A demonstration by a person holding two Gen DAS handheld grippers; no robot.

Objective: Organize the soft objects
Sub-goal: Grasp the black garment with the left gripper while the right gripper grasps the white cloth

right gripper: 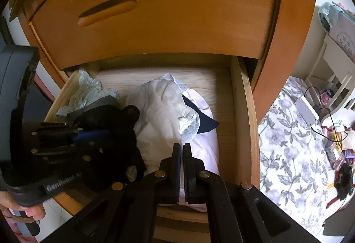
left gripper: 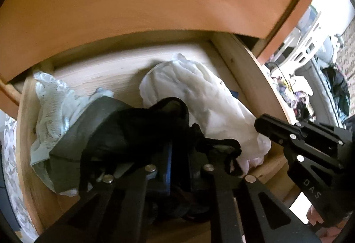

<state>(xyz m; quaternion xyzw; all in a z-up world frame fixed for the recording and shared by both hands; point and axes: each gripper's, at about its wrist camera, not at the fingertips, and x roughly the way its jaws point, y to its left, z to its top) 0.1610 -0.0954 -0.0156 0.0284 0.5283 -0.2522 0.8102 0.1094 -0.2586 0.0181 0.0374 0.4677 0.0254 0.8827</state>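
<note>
A: While my left claw [left gripper: 177,167] is clamped on the black garment [left gripper: 142,129] at the near left of the open drawer [right gripper: 241,114], my right claw [right gripper: 182,167] hangs pressed together and empty over the white bundle [right gripper: 164,109].

B: Why hold the black one there?

A: I judge it's bunched so it can sit beside the grey cloth [left gripper: 88,123] and the pale lace piece [left gripper: 51,105], dark things left, white things right.

B: And the navy scrap [right gripper: 205,123]?

A: Tucked under the white bundle's right edge. Whether my left pads reach the grey cloth too, I can't tell.
</note>
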